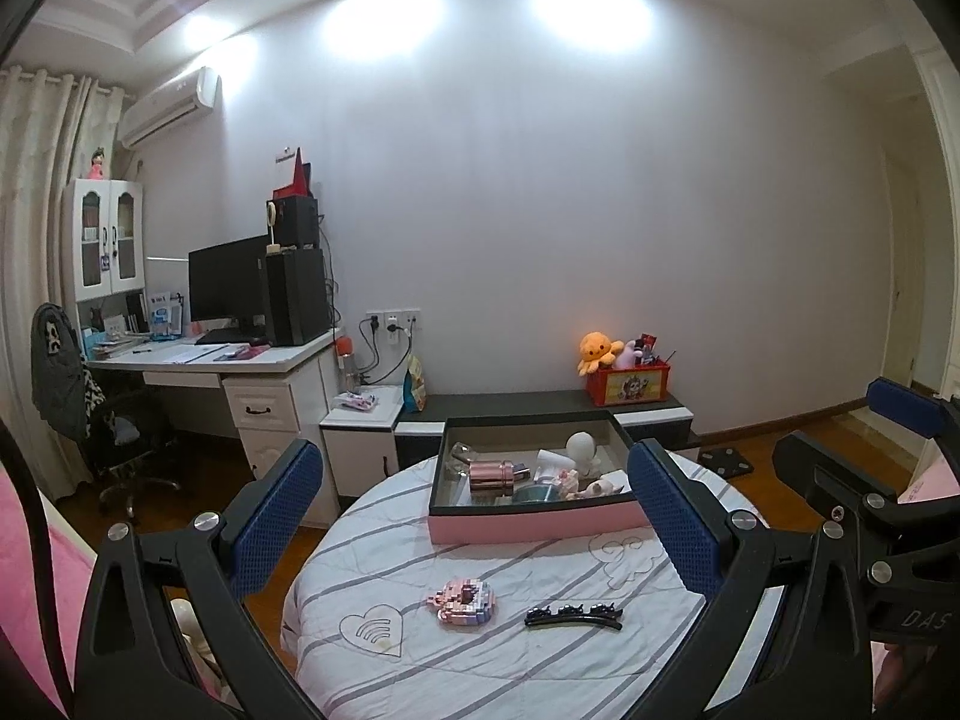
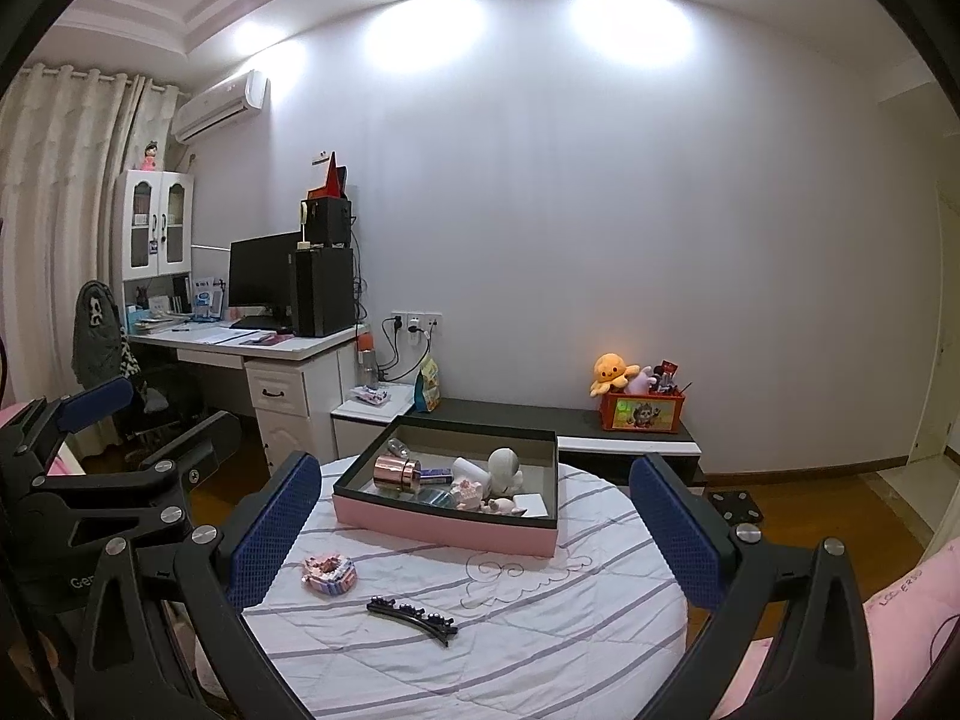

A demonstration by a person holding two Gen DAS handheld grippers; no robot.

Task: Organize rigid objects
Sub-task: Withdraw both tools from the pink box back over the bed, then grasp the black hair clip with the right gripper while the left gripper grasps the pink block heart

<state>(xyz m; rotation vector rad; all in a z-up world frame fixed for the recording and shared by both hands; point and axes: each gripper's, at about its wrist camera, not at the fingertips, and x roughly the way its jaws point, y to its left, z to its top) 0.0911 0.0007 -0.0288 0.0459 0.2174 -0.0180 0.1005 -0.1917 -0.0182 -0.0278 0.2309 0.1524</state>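
Observation:
A pink block figure (image 1: 463,599) and a black hair clip (image 1: 573,615) lie on the round striped table (image 1: 384,546). Behind them stands a pink-sided tray (image 1: 534,525) holding a rose metal cylinder (image 1: 492,478), a white figurine (image 1: 582,447) and several small items. My left gripper (image 1: 474,516) is open and empty, above the table's near side. My right gripper (image 2: 474,531) is open and empty too, over the clip (image 2: 412,611) and block figure (image 2: 329,574). The tray (image 2: 444,525) is ahead of it. The right gripper also shows at the right edge of the left wrist view (image 1: 864,450).
A white desk (image 1: 240,360) with monitor and a chair (image 1: 90,408) stand at the left. A low dark cabinet (image 1: 540,405) with a red toy box (image 1: 627,384) runs along the far wall. Pink bedding (image 2: 900,618) lies at the right. Wood floor surrounds the table.

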